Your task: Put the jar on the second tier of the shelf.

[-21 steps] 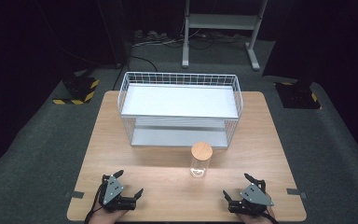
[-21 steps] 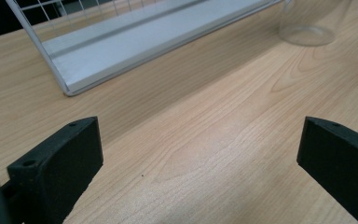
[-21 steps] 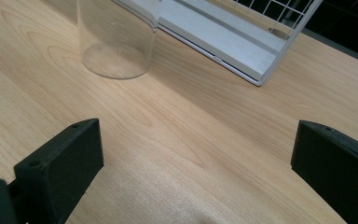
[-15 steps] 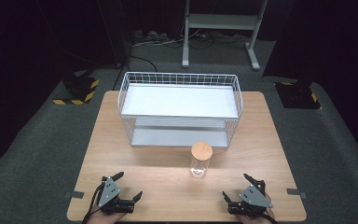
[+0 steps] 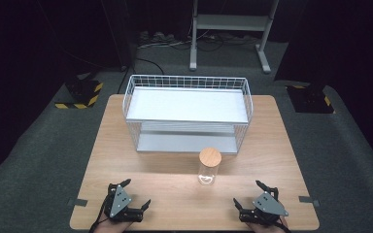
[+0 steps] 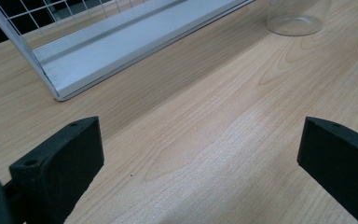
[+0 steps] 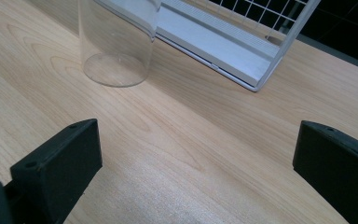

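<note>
While my left tool (image 5: pixel 135 195) and right tool (image 5: pixel 253 197) are resting spread and gripping nothing, the lidded jar (image 5: pixel 209 166) is standing see-through on the counter (image 5: pixel 175 194).

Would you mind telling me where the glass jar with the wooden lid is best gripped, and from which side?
Probably across the clear round body of the jar, below the wooden lid, approached level from the near right by the open right gripper; the jar stands upright.

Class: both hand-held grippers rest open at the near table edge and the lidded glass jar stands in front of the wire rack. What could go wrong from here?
1. The glass jar is tall, narrow and smooth; an off-centre squeeze from the right hand-held gripper may tip it or let it slip.
2. Its wooden lid may lift off if gripped alone.
3. The jar stands close to the wire rack; a nudge could knock it against the frame.
</note>
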Demonstrator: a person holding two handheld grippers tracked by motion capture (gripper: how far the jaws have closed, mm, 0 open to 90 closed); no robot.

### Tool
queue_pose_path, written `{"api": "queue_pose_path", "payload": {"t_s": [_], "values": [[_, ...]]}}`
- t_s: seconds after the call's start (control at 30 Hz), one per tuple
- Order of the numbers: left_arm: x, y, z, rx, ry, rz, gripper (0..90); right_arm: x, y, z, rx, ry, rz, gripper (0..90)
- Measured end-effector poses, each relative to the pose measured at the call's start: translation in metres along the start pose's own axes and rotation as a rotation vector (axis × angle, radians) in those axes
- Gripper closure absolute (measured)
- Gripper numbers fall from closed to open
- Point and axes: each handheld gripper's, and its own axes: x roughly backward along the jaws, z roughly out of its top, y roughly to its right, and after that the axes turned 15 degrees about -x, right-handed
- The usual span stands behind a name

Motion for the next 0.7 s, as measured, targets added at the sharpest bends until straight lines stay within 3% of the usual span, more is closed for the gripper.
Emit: {"api": "queue_pose_path", "payload": {"t_s": [0.37,0.7], "values": [[-0.001,0.003,0.001,-0.033,-0.009,-0.011,0.6,0.003,0.001,0.004,-0.011,0.013,-0.004,1.3],[-0.001,0.002,0.001,-0.027,-0.006,-0.015,0.6,0.008,-0.001,0.011,-0.026,0.031,-0.003,1.2]]}}
